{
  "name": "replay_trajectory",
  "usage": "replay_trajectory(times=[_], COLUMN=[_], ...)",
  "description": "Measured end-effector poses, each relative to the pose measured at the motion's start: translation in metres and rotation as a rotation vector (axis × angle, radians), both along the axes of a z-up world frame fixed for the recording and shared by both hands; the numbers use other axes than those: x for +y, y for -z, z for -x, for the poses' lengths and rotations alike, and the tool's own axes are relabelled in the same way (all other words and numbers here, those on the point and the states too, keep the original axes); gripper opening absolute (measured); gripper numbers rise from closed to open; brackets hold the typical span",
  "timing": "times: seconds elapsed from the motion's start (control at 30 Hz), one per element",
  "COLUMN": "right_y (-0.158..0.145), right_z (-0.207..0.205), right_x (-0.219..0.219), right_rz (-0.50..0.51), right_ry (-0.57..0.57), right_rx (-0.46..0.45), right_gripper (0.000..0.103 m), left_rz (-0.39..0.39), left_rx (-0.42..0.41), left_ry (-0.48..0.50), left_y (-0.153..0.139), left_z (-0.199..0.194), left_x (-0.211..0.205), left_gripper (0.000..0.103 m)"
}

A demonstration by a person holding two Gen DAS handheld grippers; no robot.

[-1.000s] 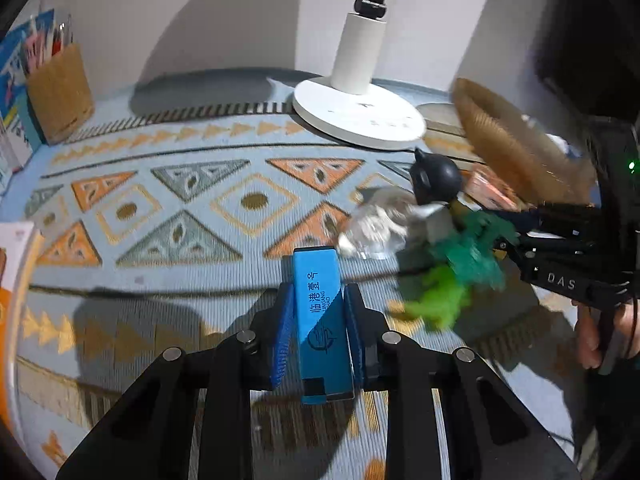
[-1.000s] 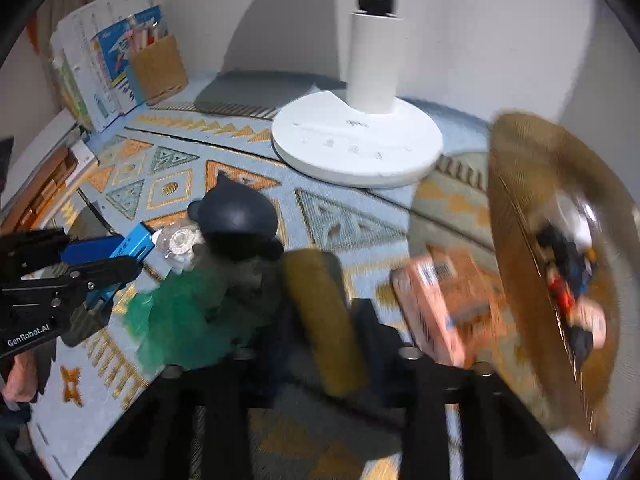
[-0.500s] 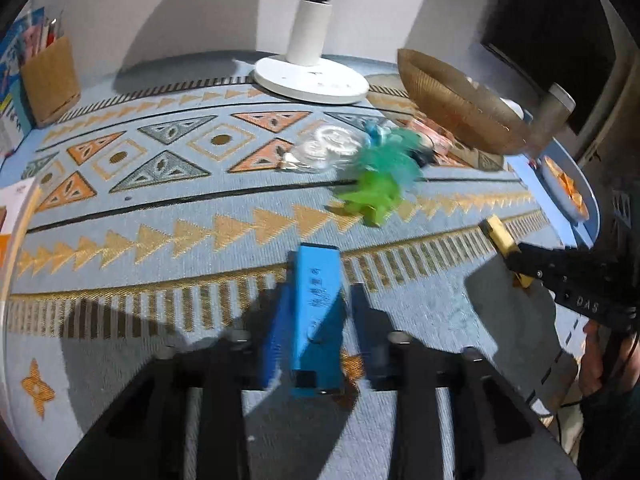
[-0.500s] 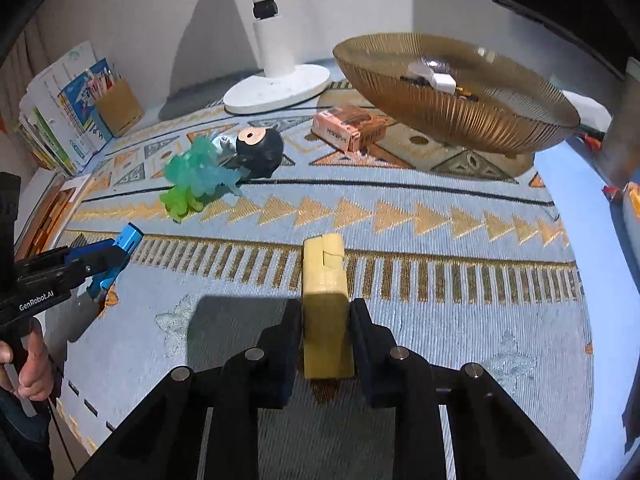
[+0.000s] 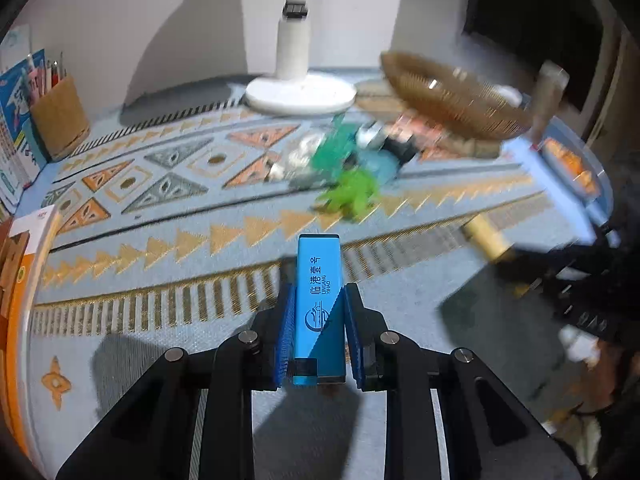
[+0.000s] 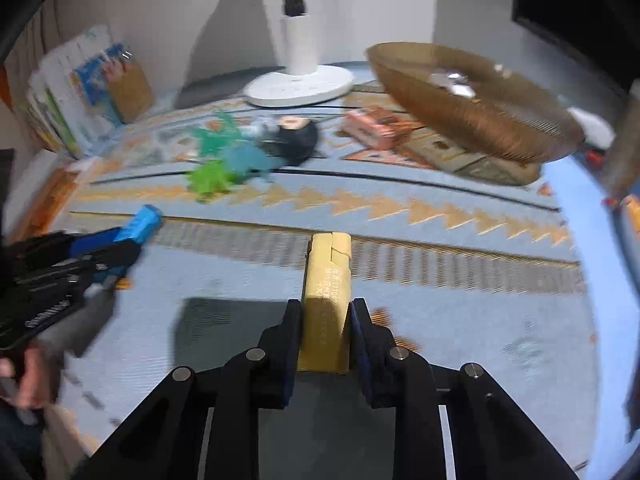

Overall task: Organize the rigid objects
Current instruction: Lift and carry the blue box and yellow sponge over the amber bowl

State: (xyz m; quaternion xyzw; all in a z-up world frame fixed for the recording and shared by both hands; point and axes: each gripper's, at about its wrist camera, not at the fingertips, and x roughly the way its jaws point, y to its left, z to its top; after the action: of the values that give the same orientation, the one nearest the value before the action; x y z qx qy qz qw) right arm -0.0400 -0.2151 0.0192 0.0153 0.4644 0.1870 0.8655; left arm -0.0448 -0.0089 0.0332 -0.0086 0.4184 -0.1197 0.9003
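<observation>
While the left gripper (image 5: pixel 316 332) pinched a glossy blue box (image 5: pixel 319 300) above the woven patterned cloth (image 5: pixel 168 208), the right gripper (image 6: pixel 325 334) clamped a matte yellow block (image 6: pixel 326 300); a ribbed bowl (image 6: pixel 472 108) stood beyond.

Bare rug (image 6: pixel 460 320) before toy cluster (image 6: pixel 224 160)

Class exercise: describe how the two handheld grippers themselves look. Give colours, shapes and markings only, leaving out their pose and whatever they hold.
The left gripper has black angular linkage arms with silver round pivot bolts and ribbed blue finger pads. The right gripper has the same black linkage and silver bolts; its pads look dark blue. White lettering on the body of each gripper is too blurred to read. No cables or sleeves show.
</observation>
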Motion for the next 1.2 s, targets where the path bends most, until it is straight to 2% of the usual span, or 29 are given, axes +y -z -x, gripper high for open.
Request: replay_trajectory(times=[0.13, 0.2, 0.27, 0.37, 0.43, 0.47, 0.5, 0.57, 0.7, 0.77, 0.87, 0.97, 1.03, 1.07, 1.1, 1.2], right_y=[-0.013, -0.022, -0.034, -0.042, -0.034, -0.028, -0.024, -0.020, -0.007, -0.003, -0.004, 0.002, 0.002, 0.001, -0.002, -0.003], right_z=[-0.002, -0.002, -0.001, -0.003, -0.006, -0.005, -0.003, 0.006, 0.020, 0.028, 0.035, 0.028, 0.028, 0.029, 0.032, 0.040], right_x=[0.000, -0.001, -0.003, -0.005, -0.010, -0.010, -0.011, -0.010, -0.007, 0.000, 0.006, 0.013, 0.023, 0.026, 0.029, 0.041], right_rz=[-0.202, -0.243, -0.262, -0.144, -0.137, -0.132, -0.097, -0.012, 0.029, 0.115, 0.162, 0.161, 0.214, 0.212, 0.215, 0.242], right_ry=[-0.032, -0.038, -0.031, -0.006, -0.039, -0.073, -0.089, -0.104, -0.173, -0.215, -0.278, -0.258, -0.248, -0.254, -0.256, -0.252], right_rx=[0.043, 0.036, 0.012, -0.042, 0.003, 0.045, 0.066, 0.047, 0.071, 0.052, 0.046, 0.064, 0.011, 0.003, 0.001, -0.035], right_gripper=[0.022, 0.010, 0.010, 0.010, 0.015, 0.024, 0.037, 0.056, 0.057, 0.057, 0.058, 0.058, 0.047, 0.034, 0.026, 0.025], left_rz=[0.060, 0.100, 0.133, 0.120, 0.114, 0.113, 0.115, 0.119, 0.135, 0.135, 0.137, 0.146, 0.146, 0.144, 0.142, 0.138], left_rx=[-0.065, -0.084, -0.107, -0.131, -0.132, -0.128, -0.121, -0.103, -0.076, -0.070, -0.059, -0.054, -0.054, -0.056, -0.058, -0.068], left_ry=[0.032, 0.058, 0.073, 0.062, 0.051, 0.049, 0.050, 0.046, 0.039, 0.041, 0.045, 0.042, 0.042, 0.043, 0.043, 0.042], left_y=[-0.029, -0.040, -0.051, -0.060, -0.060, -0.058, -0.056, -0.050, -0.039, -0.037, -0.033, -0.030, -0.030, -0.030, -0.031, -0.037], left_z=[0.007, 0.006, 0.004, -0.002, -0.005, -0.005, -0.005, -0.006, -0.006, -0.005, -0.004, -0.004, -0.003, -0.003, -0.003, -0.006], left_x=[0.001, 0.001, 0.002, 0.002, 0.002, 0.003, 0.004, 0.006, 0.010, 0.010, 0.010, 0.010, 0.010, 0.010, 0.010, 0.009], left_gripper=[0.021, 0.021, 0.021, 0.021, 0.021, 0.021, 0.021, 0.021, 0.021, 0.021, 0.021, 0.021, 0.021, 0.021, 0.021, 0.021])
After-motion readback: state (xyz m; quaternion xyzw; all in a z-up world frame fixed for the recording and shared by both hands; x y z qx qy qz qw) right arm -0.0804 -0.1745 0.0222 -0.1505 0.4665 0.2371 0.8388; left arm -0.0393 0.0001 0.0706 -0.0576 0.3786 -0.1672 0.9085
